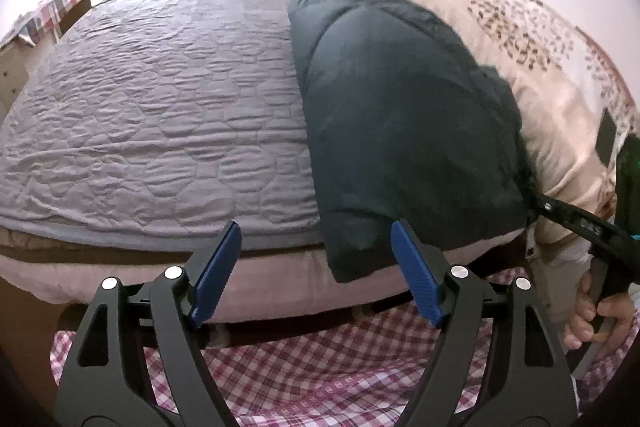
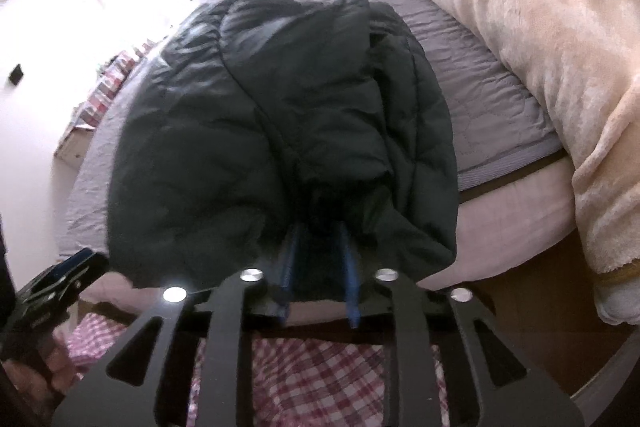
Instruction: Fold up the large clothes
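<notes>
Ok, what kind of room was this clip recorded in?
Most likely a home bedroom. A large bed with a grey quilted mattress cover fills both views, a cream fleece blanket with a brown leaf print is bunched along its far side, and a dark puffy quilted jacket lies on the bed.

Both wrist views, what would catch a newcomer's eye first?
A dark puffy jacket sprawls over the grey quilted bed, its near edge hanging past the mattress. The right gripper is closed on its hem, while the left gripper hangs open. A cream floral blanket is heaped alongside.
</notes>
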A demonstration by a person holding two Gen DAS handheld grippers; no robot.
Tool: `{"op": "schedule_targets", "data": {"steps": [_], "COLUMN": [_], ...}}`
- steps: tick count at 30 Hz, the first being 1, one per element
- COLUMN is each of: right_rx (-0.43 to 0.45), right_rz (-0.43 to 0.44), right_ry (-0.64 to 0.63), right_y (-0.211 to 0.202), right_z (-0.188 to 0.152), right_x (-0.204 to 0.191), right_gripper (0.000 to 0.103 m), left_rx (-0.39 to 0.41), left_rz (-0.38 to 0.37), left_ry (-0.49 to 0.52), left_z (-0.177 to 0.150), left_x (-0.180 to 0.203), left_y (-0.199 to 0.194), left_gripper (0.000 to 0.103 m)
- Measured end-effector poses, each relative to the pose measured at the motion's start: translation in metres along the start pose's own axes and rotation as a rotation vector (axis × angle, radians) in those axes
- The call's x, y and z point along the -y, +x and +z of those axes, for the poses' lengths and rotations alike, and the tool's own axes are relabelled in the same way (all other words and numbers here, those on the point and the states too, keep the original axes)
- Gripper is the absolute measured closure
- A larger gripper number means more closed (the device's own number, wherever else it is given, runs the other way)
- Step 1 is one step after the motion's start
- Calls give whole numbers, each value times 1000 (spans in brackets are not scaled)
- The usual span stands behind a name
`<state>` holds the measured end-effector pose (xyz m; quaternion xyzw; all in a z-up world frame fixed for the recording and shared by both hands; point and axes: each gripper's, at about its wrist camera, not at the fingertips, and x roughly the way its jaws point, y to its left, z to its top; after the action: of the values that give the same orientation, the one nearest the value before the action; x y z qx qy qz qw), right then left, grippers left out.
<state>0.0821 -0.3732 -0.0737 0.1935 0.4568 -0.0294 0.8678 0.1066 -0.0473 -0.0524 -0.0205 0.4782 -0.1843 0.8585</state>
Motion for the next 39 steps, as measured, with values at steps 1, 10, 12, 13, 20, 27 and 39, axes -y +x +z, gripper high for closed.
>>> {"op": "schedule_targets", "data": {"steps": [1, 10, 12, 13, 20, 27, 39], "right_rx": [8, 123, 64, 43, -37, -214, -152], "right_rz": [13, 56, 87, 98, 144, 313, 449], "right_ry": [2, 89, 133, 155, 171, 285, 186], "right_y": [-7, -41, -22, -15, 38, 89, 86], "right_z": [1, 52, 69, 74, 101, 82, 88], "right_x": [1, 40, 51, 54, 64, 80, 27], "right_gripper": [60, 18, 17, 17, 6, 6, 54], "left_rx": [6, 20, 5, 3, -55, -133, 45], "left_rz": [-15, -155, -176, -176, -233, -351, -272], "left_ry": [-8, -42, -40, -40, -42, -124, -27], "left_z": [3, 51, 62, 67, 86, 80, 106], "left_x": [-2, -1, 5, 6, 12, 3, -22], "left_y": [-2, 8, 20, 24, 70, 106, 79], "left_gripper": [24, 16, 16, 16, 9, 4, 32]}}
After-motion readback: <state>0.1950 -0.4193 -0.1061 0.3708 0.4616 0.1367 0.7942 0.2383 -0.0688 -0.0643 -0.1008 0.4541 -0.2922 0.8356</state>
